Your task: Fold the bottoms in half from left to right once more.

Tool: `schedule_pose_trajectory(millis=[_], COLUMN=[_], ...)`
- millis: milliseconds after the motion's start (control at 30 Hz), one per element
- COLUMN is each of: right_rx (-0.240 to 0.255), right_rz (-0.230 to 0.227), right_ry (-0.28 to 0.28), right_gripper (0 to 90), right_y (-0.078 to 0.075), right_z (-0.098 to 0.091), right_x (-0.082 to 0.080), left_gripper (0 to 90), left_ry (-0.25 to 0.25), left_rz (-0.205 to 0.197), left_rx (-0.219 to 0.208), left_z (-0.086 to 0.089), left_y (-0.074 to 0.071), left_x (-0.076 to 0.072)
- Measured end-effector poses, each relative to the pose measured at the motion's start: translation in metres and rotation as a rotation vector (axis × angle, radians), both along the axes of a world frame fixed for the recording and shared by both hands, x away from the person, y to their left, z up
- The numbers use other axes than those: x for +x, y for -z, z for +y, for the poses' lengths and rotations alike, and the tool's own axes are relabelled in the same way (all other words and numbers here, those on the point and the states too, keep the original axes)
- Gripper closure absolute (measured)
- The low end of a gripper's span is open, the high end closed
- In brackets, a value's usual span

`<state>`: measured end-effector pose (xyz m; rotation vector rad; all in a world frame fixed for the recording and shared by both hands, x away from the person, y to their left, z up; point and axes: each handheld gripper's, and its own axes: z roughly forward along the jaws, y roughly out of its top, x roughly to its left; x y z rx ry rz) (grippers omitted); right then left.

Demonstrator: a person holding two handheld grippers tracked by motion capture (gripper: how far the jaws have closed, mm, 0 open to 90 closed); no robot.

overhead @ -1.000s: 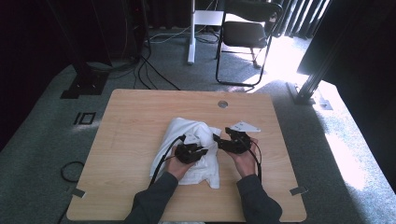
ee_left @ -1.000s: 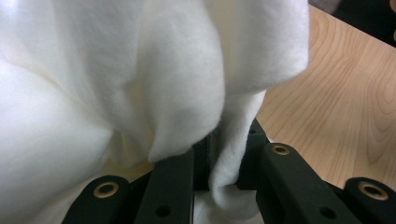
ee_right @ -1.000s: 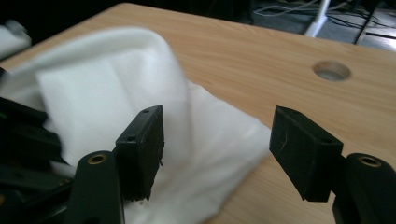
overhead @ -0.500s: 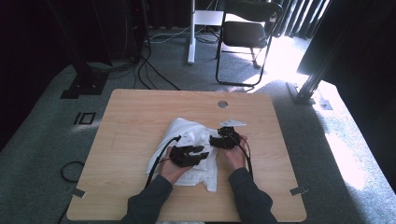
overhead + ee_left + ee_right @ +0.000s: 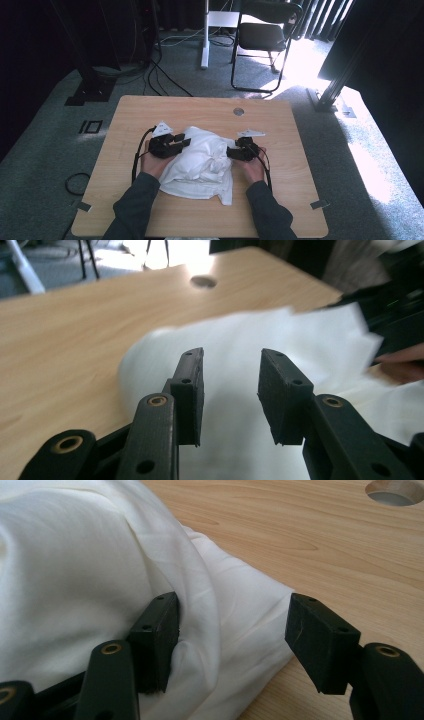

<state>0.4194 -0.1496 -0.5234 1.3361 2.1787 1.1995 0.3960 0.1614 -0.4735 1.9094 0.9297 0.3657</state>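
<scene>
Since the earlier frame the left hand-held gripper (image 5: 183, 141) had swung out to the crumpled white cloth's (image 5: 202, 162) left edge, jaws just opened, gripping nothing. Right hand-held gripper (image 5: 230, 152) stood spread over a fold (unpinched). Cloth lay mid-surface (image 5: 125, 120), folding barely begun.

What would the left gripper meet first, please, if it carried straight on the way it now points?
Most likely the white cloth: the left gripper has its open jaws aimed at the heap, with nothing between them. Depth is unclear, so it may skim just above it.
</scene>
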Motion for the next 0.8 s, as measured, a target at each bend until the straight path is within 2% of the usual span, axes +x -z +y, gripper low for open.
schedule_pose_trajectory(millis=[133, 233, 333, 500, 700, 800], right_rx=[-0.014, -0.027, -0.036, -0.049, -0.066, -0.077], right_rz=[0.011, 0.018, 0.026, 0.029, 0.036, 0.028], right_ry=[-0.004, -0.004, -0.005, -0.005, 0.016, 0.033], right_gripper=[37.9, 38.2, 39.0, 39.0, 39.4, 36.5], right_y=[0.002, 0.004, 0.006, 0.007, 0.003, -0.001], right_z=[0.002, 0.004, 0.006, 0.007, 0.009, 0.006], right_x=[0.004, 0.010, 0.013, 0.021, 0.032, 0.031], left_gripper=[64.2, 64.2, 64.1, 63.8, 63.6, 63.0], left_ry=[0.009, 0.008, 0.002, -0.019, -0.017, -0.015], left_rz=[0.039, 0.049, 0.048, 0.078, 0.075, 0.076], left_rx=[-0.020, -0.050, -0.053, -0.104, -0.120, -0.118], left_z=[0.000, -0.002, -0.004, -0.008, -0.014, -0.014], left_y=[0.015, 0.018, 0.019, 0.025, 0.029, 0.029], left_x=[0.001, -0.003, -0.006, -0.013, -0.019, -0.018])
